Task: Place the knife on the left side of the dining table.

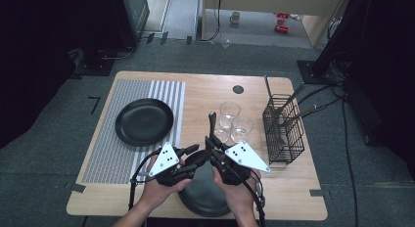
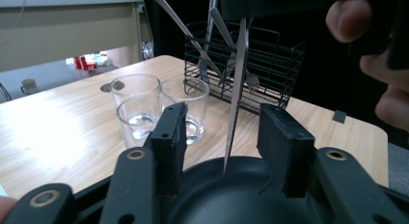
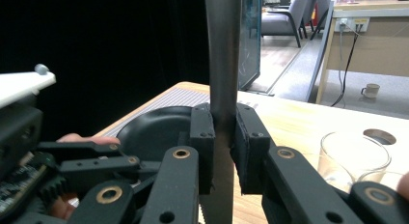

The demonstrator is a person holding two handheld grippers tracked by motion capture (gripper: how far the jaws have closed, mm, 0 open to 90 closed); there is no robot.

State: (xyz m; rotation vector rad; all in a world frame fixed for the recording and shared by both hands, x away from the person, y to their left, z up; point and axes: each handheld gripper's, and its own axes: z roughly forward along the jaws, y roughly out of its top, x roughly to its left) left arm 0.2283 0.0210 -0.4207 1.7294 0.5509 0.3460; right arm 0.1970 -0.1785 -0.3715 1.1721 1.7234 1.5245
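Clamping a serrated knife (image 3: 223, 64) upright by its blade, the right gripper (image 1: 213, 145) holds the tip down on the black plate (image 1: 205, 197) at the bench's near edge. Just beside it, the left gripper (image 1: 193, 151) hovers with jaws spread, empty. Beyond stand three glasses (image 1: 230, 120) and a wire cutlery basket (image 1: 284, 131).

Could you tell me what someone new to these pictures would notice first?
Most striking is the knife, clamped upright in the right gripper, its tip on the near black plate at the table's front edge. The left gripper hangs open beside it over that plate. Behind stand three glasses, a wire basket of cutlery to their right, and a second black plate on a striped mat at left.
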